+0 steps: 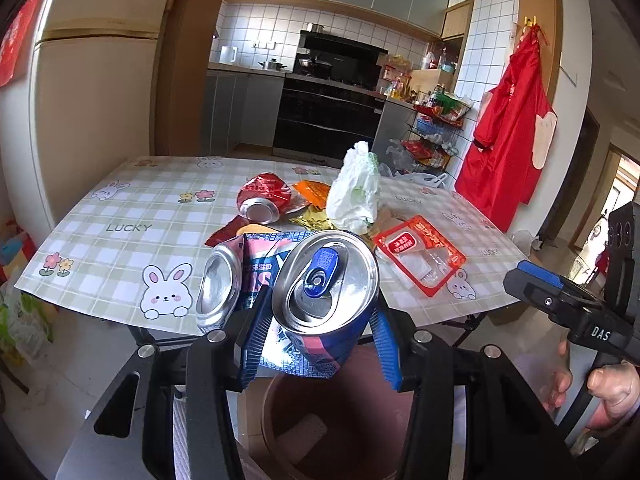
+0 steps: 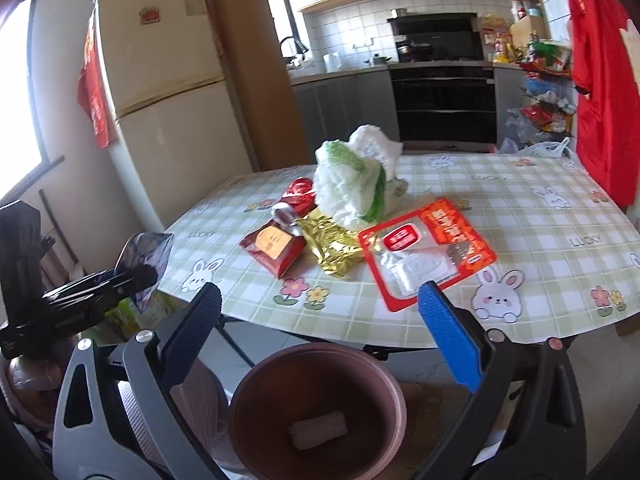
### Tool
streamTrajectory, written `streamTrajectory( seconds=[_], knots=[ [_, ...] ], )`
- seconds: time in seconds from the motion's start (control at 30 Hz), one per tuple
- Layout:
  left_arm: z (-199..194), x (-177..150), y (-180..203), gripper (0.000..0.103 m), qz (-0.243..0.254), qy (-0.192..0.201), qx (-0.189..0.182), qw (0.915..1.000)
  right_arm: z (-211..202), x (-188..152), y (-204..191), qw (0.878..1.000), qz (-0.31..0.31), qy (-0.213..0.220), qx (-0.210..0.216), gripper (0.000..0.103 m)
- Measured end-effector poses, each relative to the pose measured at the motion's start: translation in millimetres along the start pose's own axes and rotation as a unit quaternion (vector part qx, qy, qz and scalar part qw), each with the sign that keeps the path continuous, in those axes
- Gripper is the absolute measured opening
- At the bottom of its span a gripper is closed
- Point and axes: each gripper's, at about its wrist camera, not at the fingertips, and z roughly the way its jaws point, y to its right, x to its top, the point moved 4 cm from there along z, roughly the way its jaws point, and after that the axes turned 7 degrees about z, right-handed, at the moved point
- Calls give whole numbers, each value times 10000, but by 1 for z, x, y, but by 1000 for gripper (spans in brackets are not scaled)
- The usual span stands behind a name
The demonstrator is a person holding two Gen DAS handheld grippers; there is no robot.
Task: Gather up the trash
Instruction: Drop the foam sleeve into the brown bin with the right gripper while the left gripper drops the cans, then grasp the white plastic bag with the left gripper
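Observation:
My left gripper is shut on a crushed blue drink can, whose top with its blue pull tab faces the camera; a second silver can end shows just to its left. The can hangs over a brown round bin. In the right wrist view my right gripper stands wide open above the bin, nothing between its fingers. A white scrap lies at the bin's bottom. On the table lie a red crushed can, a white-green plastic bag, a gold wrapper, a red sachet and a red clear-windowed package.
The table has a green checked cloth with rabbits; its front edge runs just beyond the bin. A cream fridge stands at the left, a red apron hangs at the right, and a loaded wire rack stands behind the table.

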Motion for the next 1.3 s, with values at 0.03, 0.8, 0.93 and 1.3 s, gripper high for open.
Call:
streamTrajectory(
  seconds=[0.03,0.8,0.93,1.3],
  knots=[
    [1,1,5,47,2,-58,-102,9999,-3,1,2,10000,-11,82,-45,97],
    [25,-5,38,49,-249,-694,-595,9955,-22,-9,43,9963,423,416,-622,97],
    [23,-5,31,64,-311,-646,-460,9964,-19,-10,41,9967,370,361,-634,97],
    [23,-8,6,95,-501,-586,120,9970,-10,-15,37,9967,305,195,-720,97]
  ],
)
